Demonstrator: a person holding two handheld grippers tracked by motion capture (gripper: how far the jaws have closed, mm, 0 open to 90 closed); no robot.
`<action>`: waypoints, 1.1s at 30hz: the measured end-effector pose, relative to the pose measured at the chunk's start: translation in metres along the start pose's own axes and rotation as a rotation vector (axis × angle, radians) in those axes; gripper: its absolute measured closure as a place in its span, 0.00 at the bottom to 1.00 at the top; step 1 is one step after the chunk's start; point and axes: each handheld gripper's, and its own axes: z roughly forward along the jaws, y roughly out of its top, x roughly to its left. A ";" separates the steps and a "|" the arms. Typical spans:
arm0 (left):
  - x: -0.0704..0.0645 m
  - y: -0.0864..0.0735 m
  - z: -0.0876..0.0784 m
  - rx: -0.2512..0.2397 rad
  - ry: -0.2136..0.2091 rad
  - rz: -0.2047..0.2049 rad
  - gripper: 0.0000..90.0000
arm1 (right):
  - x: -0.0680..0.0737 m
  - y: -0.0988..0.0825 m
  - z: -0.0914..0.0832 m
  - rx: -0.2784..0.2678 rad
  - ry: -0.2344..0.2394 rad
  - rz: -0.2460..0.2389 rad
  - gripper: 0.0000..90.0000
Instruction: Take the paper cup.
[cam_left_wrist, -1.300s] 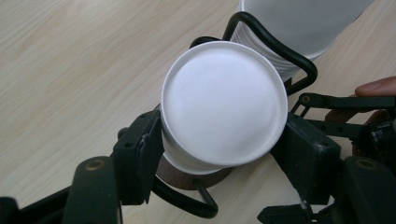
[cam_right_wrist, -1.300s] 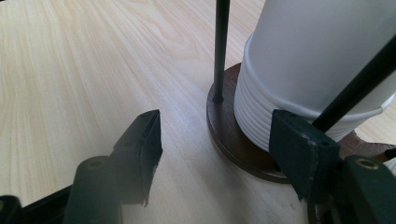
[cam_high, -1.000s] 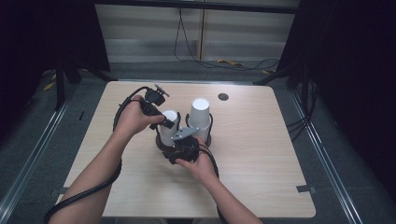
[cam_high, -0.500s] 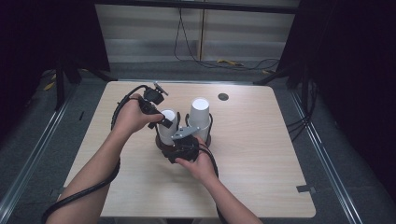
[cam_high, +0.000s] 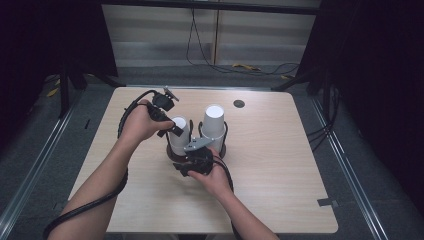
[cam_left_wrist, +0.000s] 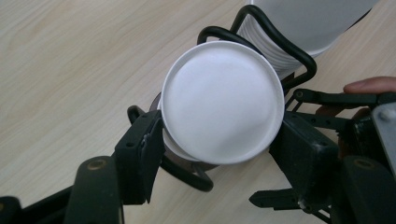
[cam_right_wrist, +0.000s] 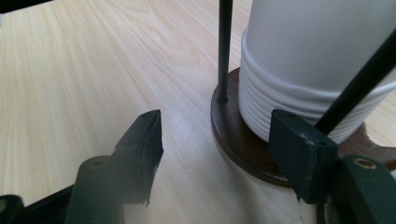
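Note:
Two stacks of upturned white paper cups stand in a black wire holder on a round wooden base at the table's middle. My left gripper reaches in from the left, shut on the top cup of the left stack. Its jaws have just been closing with that cup between them, and both pads press the cup's sides. The taller right stack stands beside it. My right gripper sits low in front of the holder, open. The base's edge and the stack's ribbed rims lie between its jaws, untouched by the left pad.
The light wooden table has a small dark round hole at the back right. Cables trail from both grippers over the near left. Grey floor with rails and dark curtains surround the table.

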 end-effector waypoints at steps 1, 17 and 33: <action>0.000 0.001 0.002 -0.002 -0.001 0.008 0.40 | 0.000 0.001 -0.001 0.004 -0.006 -0.008 0.39; 0.001 0.004 0.007 0.006 -0.006 -0.005 0.40 | -0.002 0.005 -0.004 0.010 -0.006 0.004 0.38; 0.002 0.004 0.003 -0.011 0.015 -0.050 0.56 | -0.007 -0.001 0.002 0.028 -0.010 0.015 0.36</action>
